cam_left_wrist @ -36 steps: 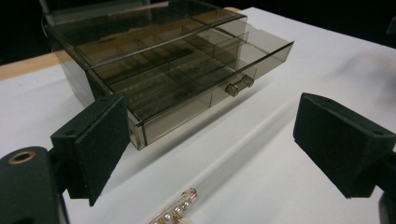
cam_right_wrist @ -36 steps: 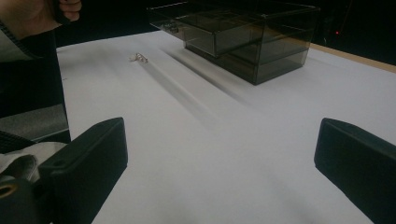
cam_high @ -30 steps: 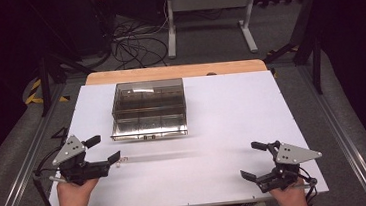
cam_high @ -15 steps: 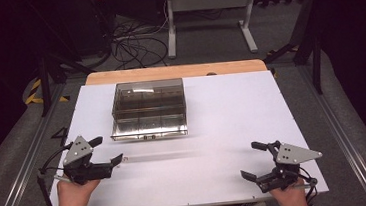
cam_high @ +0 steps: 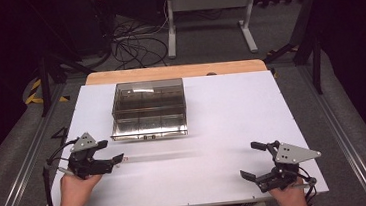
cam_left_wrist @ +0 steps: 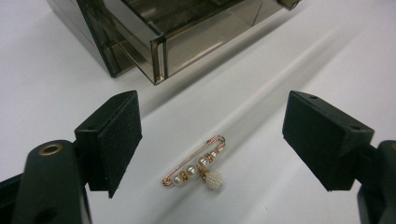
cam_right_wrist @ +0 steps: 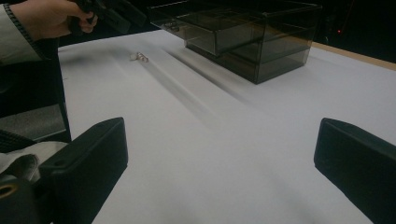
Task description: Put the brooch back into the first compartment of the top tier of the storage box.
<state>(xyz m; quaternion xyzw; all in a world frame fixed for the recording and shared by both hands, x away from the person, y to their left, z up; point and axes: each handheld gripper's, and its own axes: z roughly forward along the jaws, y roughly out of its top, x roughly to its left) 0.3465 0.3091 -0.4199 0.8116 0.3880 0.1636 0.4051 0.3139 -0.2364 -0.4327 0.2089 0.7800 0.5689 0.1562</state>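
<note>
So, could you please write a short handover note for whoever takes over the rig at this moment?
Left tool: open, jaws either side of the brooch, not touching it.
Right tool: open, empty, near the table's right front corner.
Brooch lies flat on the white table, in front of the smoked box, apart from it.
Done: left tool lined up.
Left: close on the brooch, lift it, probably put it in the box.

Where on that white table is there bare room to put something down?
The widest free patch lies between the smoky box and the right claw, running to the table's right edge. It is tighter at front left, where the open left claw hovers over a small pearl pin near the box.
</note>
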